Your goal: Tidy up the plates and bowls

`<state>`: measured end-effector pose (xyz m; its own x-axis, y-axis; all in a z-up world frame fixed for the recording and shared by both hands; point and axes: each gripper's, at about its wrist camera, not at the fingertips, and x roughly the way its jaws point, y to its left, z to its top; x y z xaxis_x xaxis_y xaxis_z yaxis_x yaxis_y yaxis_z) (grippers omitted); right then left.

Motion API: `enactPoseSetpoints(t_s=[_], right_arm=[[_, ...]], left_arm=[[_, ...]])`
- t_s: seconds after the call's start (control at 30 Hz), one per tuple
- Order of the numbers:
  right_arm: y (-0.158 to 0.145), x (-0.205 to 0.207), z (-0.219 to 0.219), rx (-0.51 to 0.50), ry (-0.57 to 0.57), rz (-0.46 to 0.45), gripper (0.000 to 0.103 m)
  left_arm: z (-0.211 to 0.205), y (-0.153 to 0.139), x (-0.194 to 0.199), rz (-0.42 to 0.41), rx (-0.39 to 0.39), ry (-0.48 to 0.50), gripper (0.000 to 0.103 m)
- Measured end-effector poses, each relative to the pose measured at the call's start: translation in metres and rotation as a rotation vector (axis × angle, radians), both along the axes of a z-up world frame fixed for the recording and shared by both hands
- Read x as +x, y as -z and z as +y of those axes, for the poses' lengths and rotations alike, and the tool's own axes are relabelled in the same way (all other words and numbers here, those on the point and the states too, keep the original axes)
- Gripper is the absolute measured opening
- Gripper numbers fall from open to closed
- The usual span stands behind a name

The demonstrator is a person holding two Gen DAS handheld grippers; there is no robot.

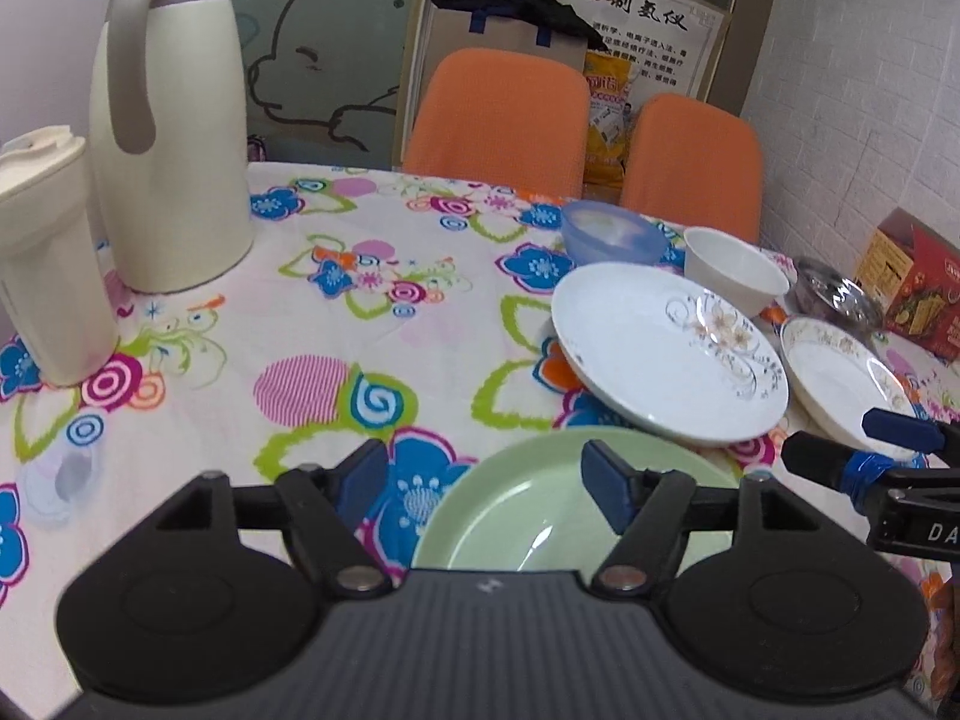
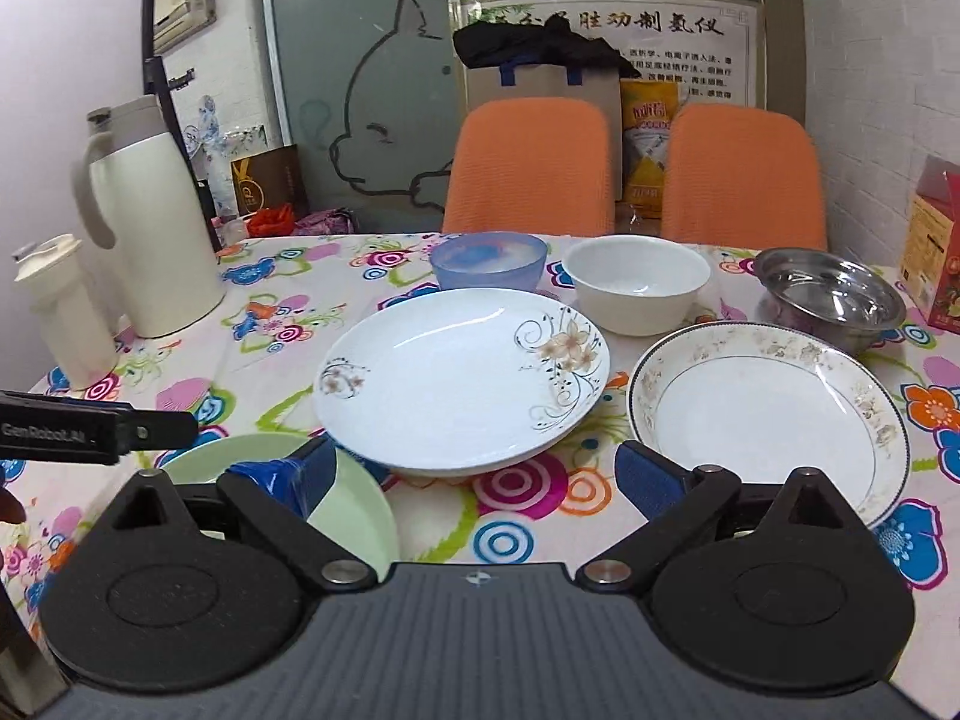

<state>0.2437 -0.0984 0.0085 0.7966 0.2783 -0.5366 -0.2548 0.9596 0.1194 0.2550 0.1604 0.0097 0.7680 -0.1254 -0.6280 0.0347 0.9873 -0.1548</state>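
Floral tablecloth [image 1: 372, 324] everywhere, two orange chairs [image 1: 498, 114] pushed in at the far side, posters on the wall behind. From the left wrist cam: the left gripper [image 1: 489, 489] hangs with its jaws spread wide and nothing between them, right over the near rim of the green plate [image 1: 540, 510]. The flower plate [image 1: 666, 354] sits tilted, its near edge propped on the green plate's far rim, so if the green one gets grabbed or dragged first I'd guess the flower plate slides or clatters down. This view also puts the thermos [image 1: 174, 138] and the cup [image 1: 48, 264] up close on the left, near enough to bump on a wide swing, and the tips of the right gripper [image 1: 870, 444] poke in at the right edge. From the right wrist cam: the right gripper [image 2: 480, 474] is wide open too, empty, parked just short of the flower plate [image 2: 462, 378] with one pad over the green plate [image 2: 354, 516]. What this one gives that the other barely does is the whole back row: blue bowl [image 2: 489, 267], white bowl [image 2: 636, 285], steel bowl [image 2: 831, 294], plus the full gold-rim plate [image 2: 768, 414] lying flat, just beside the flower plate. The steel bowl sits close to that plate's far rim, so lifting the plate carelessly could knock it. Both grippers crowd the same corner, a collision seems possible.
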Motion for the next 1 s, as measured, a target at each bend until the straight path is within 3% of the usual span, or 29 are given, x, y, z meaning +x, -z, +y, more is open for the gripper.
enactPoseSetpoints(t_s=[0.13,0.3,0.47,0.63,0.83,1.0], right_arm=[[0.016,0.038,-0.001,0.064,-0.006,0.12,0.087],[0.028,0.062,0.006,0.082,-0.008,0.177,0.087],[0.029,0.068,0.019,0.042,-0.005,0.189,0.089],[0.028,0.068,0.025,0.069,-0.071,0.195,0.088],[0.023,0.085,0.01,0.063,-0.006,0.157,0.087],[0.03,0.11,0.015,0.045,-0.012,0.179,0.087]], left_arm=[[0.004,-0.002,0.021,-0.002,0.013,-0.028,0.072],[0.012,0.005,0.036,0.025,-0.001,-0.03,0.072],[0.019,0.008,0.058,0.041,0.018,-0.039,0.072],[0.015,0.007,0.079,0.041,0.046,-0.03,0.072],[-0.009,0.009,0.114,0.062,0.077,0.05,0.072],[-0.032,0.021,0.159,0.145,0.07,0.12,0.072]])
